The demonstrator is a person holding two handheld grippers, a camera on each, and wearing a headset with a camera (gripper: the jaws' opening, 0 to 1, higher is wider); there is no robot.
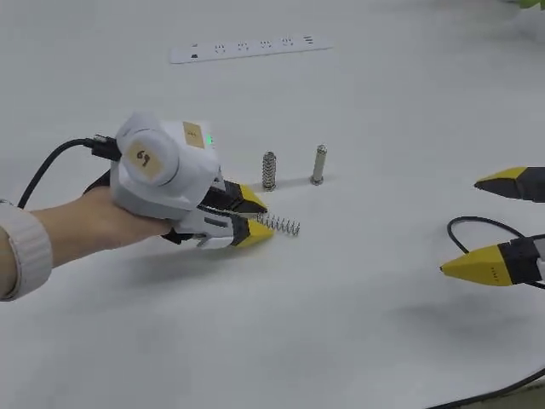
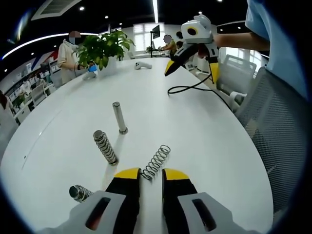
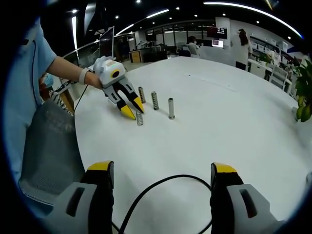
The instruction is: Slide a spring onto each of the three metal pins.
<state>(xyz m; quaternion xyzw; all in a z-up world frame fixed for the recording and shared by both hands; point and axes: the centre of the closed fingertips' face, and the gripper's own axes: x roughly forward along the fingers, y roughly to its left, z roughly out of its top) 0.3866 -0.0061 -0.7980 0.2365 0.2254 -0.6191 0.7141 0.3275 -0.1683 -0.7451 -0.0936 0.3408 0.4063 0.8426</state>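
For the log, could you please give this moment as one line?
left gripper: at spring end; right gripper: open; sprung pins: two; bare pin: one

In the head view the right tool (image 1: 460,226) is cut off by the picture's edge. Two yellow tips and a little of the black jaws show, and the body behind them is lost. Its cable (image 1: 477,219) runs out of the picture behind the tips.

The left tool (image 1: 259,216) has a spring-wrapped pin (image 2: 78,192) just beside its left jaw in the left gripper view, with the pin's foot covered by the tool's body. In the head view that pin lies behind the same body.

The loose spring (image 2: 156,162) has its near end down between the tips. Whether either tip touches it cannot be told.
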